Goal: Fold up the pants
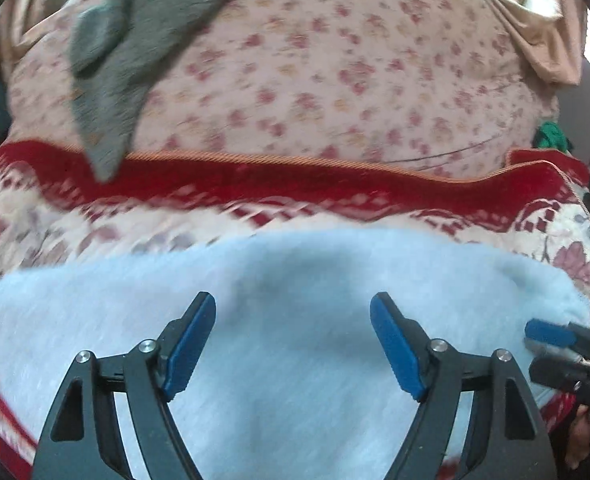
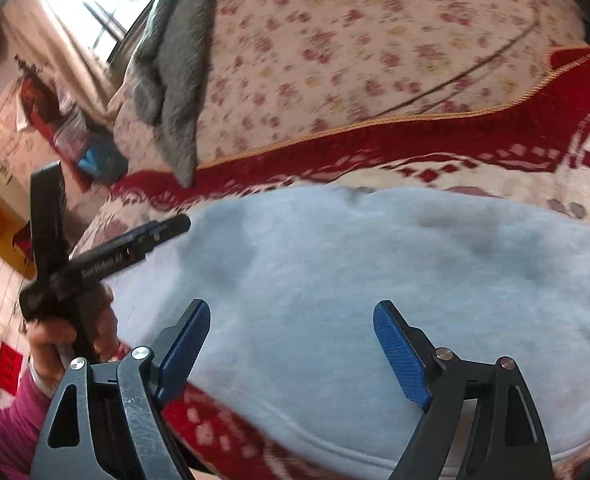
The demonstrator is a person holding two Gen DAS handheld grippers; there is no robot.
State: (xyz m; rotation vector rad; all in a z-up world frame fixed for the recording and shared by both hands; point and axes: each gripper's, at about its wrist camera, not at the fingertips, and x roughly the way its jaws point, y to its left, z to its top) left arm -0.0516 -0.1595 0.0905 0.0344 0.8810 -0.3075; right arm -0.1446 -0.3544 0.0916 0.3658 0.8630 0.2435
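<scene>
The light blue fleece pants [image 1: 295, 300] lie in a folded bundle on a red and cream patterned blanket [image 1: 255, 188]. My left gripper [image 1: 293, 312] is open just above the pants and holds nothing. My right gripper [image 2: 291, 320] is also open over the pants [image 2: 355, 280], empty. The right gripper shows at the right edge of the left wrist view [image 1: 551, 334]. The left gripper shows at the left of the right wrist view [image 2: 155, 232], held by a hand in a pink sleeve, beside the pants' left end.
A pink floral quilt [image 1: 335, 72] lies beyond the red blanket. A grey garment [image 1: 111, 80] is draped over its left part and shows in the right wrist view [image 2: 171, 80]. A beige curtain [image 2: 55, 40] and cluttered shelves stand at the left.
</scene>
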